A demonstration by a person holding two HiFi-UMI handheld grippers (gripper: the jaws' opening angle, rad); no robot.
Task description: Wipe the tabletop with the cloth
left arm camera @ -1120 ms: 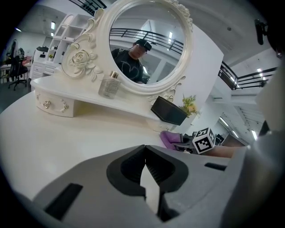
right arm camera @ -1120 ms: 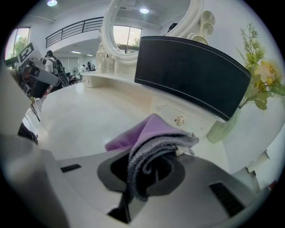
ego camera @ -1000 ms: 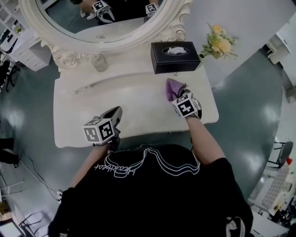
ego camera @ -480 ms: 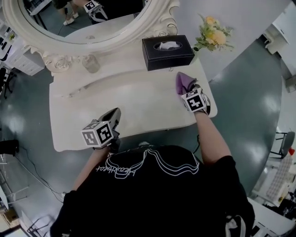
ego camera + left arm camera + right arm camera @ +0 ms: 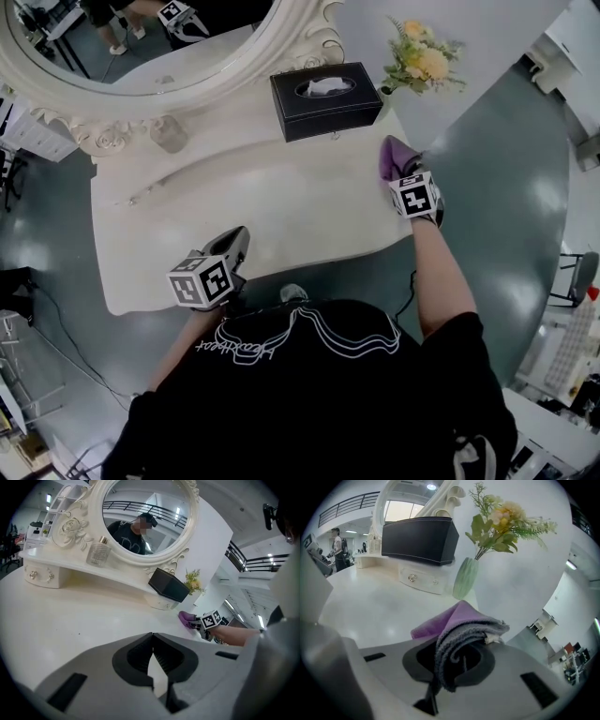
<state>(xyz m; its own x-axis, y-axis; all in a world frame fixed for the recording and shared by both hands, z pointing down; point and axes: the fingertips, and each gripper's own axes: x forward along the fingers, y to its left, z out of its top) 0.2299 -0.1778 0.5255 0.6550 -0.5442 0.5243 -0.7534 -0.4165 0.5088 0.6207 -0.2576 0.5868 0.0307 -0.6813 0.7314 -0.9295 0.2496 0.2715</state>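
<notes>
A purple cloth (image 5: 393, 157) rests on the white tabletop (image 5: 272, 206) near its right edge, bunched between the jaws of my right gripper (image 5: 403, 174), which is shut on it. In the right gripper view the cloth (image 5: 459, 625) folds up out of the jaws, purple on top and grey beneath. My left gripper (image 5: 234, 242) sits at the table's front left edge, shut with nothing in it; in its own view its jaws (image 5: 152, 651) meet at the tips. The cloth (image 5: 187, 618) shows far right in that view.
A black tissue box (image 5: 325, 98) stands at the back, with a vase of flowers (image 5: 418, 62) to its right, close to the cloth. An oval mirror (image 5: 141, 47) in a white frame and a glass bottle (image 5: 169, 134) stand at the back left.
My right gripper has slid the cloth rightward and further back, from the table's middle right toward the right edge by the vase. The left gripper has stayed at the front edge.
</notes>
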